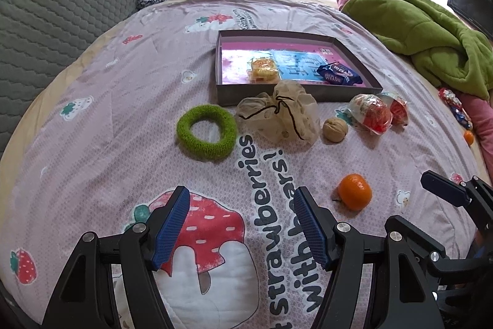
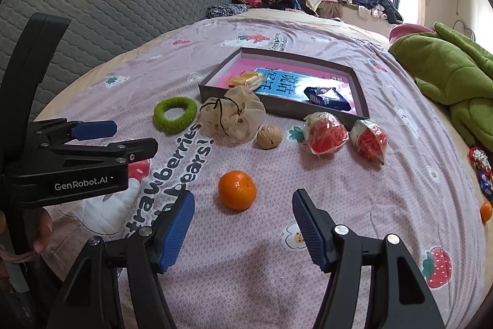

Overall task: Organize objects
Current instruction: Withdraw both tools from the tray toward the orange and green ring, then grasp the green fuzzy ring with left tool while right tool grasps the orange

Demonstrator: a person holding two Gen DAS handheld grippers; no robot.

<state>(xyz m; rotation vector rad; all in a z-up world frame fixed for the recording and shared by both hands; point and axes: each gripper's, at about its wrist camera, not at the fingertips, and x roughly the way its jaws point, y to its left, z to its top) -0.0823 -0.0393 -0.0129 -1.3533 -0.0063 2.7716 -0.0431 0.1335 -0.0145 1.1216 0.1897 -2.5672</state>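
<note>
Bed (image 2: 339, 236) carries tray (image 2: 277, 105), tangerine (image 2: 237, 189), walnut (image 2: 269, 137).

On the bed's pink strawberry-print quilt (image 1: 92, 128), a shallow dark cardboard box tray (image 1: 295, 96) lies farthest back. In it sit a clear-wrapped yellow cake (image 1: 263, 68) to the left and a blue foil biscuit packet (image 1: 339, 74) to the right. Before the tray, left to right, lie a green fuzzy hair ring (image 1: 206, 132), a beige drawstring mesh pouch (image 1: 282, 113) touching the tray's front wall, a brown walnut (image 1: 335, 129), and two clear-wrapped red sweets (image 1: 371, 113) side by side. Nearer the viewer, well apart from that row, rests an orange mandarin (image 1: 354, 191). A crumpled green fleece blanket (image 1: 431, 36) lies far right.
</note>
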